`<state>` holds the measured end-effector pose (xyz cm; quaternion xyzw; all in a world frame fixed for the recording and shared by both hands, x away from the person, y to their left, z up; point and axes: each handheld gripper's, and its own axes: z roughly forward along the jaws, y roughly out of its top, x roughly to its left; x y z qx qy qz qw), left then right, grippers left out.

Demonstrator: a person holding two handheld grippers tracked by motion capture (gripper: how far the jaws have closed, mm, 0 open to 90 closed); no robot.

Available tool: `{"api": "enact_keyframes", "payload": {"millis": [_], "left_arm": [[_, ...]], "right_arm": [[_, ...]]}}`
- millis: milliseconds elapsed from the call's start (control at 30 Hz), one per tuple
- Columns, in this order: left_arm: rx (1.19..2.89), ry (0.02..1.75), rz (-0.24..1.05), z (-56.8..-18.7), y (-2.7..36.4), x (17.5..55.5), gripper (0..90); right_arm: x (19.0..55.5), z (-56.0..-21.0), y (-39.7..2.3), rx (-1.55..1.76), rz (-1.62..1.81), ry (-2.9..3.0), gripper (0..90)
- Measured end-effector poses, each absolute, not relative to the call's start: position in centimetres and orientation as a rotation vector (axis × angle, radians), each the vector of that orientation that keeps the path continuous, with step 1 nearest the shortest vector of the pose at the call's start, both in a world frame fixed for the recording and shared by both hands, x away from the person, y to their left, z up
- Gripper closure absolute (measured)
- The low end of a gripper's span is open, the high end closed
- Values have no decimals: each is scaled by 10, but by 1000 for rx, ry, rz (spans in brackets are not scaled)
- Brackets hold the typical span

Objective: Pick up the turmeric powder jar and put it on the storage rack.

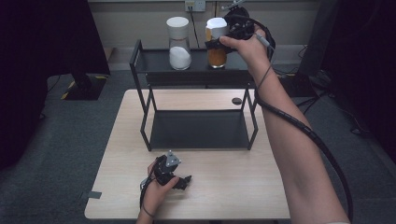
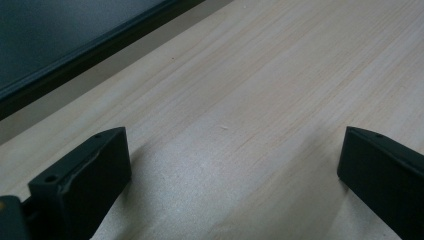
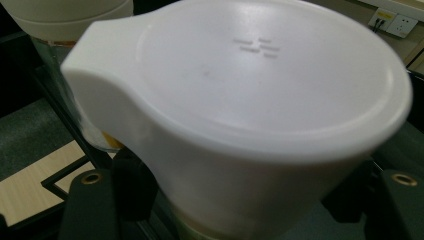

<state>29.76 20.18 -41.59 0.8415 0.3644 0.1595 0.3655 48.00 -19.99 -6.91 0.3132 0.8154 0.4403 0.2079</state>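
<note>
A glass jar of orange contents [image 1: 216, 57] with a white lid [image 3: 260, 75] is at the right of the black rack's top shelf [image 1: 154, 65]. My right gripper [image 1: 219, 43] is shut on it just under the lid, one black jaw on each side [image 3: 245, 182]. Whether the jar's base touches the shelf I cannot tell. A second jar with white contents [image 1: 179, 51] and a white lid [image 3: 65, 12] stands to its left. My left gripper [image 1: 184, 181] rests low over the wooden table [image 2: 260, 100] near the front edge, open [image 2: 232, 145], with nothing between its jaws.
The rack's lower shelf [image 1: 196, 130] lies bare on the table, its dark edge [image 2: 75, 45] close to the left gripper. A small dark round hole [image 1: 236, 101] is in the tabletop behind the rack. A wall socket [image 1: 194, 5] sits behind the jars. Grey carpet surrounds the table.
</note>
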Motion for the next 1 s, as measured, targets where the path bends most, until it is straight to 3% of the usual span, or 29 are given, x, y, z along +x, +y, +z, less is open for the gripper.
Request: {"api": "enact_keyframes", "payload": {"millis": [100, 467, 1000], "left_arm": [[2163, 937, 410, -416, 202, 298, 1], [2164, 937, 409, -416, 202, 298, 1], [2163, 937, 410, -416, 202, 298, 1]], "right_arm": [[479, -70, -201, 876, 1228, 2265, 288], [468, -70, -187, 902, 1144, 2244, 50], [446, -78, -195, 918, 1171, 2214, 15]]}}
